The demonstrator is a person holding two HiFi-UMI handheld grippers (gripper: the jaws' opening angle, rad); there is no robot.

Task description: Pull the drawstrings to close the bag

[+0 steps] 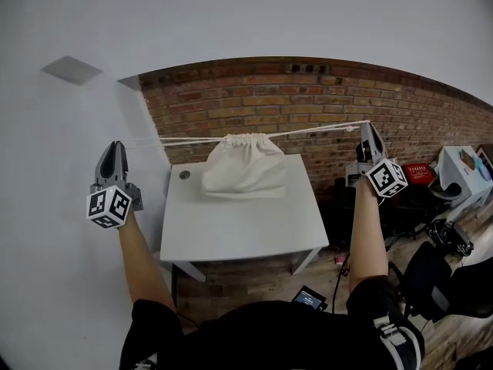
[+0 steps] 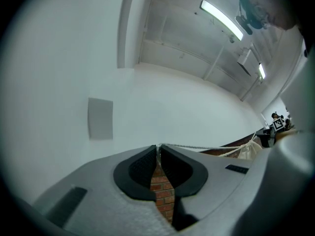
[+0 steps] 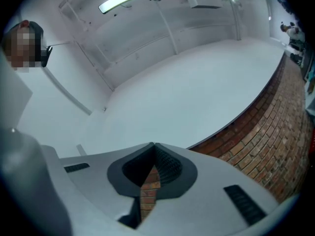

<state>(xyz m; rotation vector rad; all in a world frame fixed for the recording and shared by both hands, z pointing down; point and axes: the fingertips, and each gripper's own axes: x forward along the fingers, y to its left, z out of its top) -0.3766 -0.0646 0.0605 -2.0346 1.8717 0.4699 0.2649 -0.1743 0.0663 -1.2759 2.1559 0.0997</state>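
Stretching across the upper middle of the head view, two pale cords run taut from the gathered mouth of a white cloth drawstring bag (image 1: 245, 168). The bag sits on the far part of a white table (image 1: 231, 230), in front of a brick wall (image 1: 308, 91). Its mouth is puckered tight at the top.

The left drawstring (image 1: 185, 140) leads to the left gripper (image 1: 115, 146), raised at the frame's left. In the left gripper view its jaws are pinched on that cord at their tips, and the cord trails off right toward the bag.

The right drawstring (image 1: 316, 132) leads to the tip of the right gripper (image 1: 370, 126), raised at the frame's right. In the right gripper view its jaws are pressed together, and the cord itself cannot be made out there.
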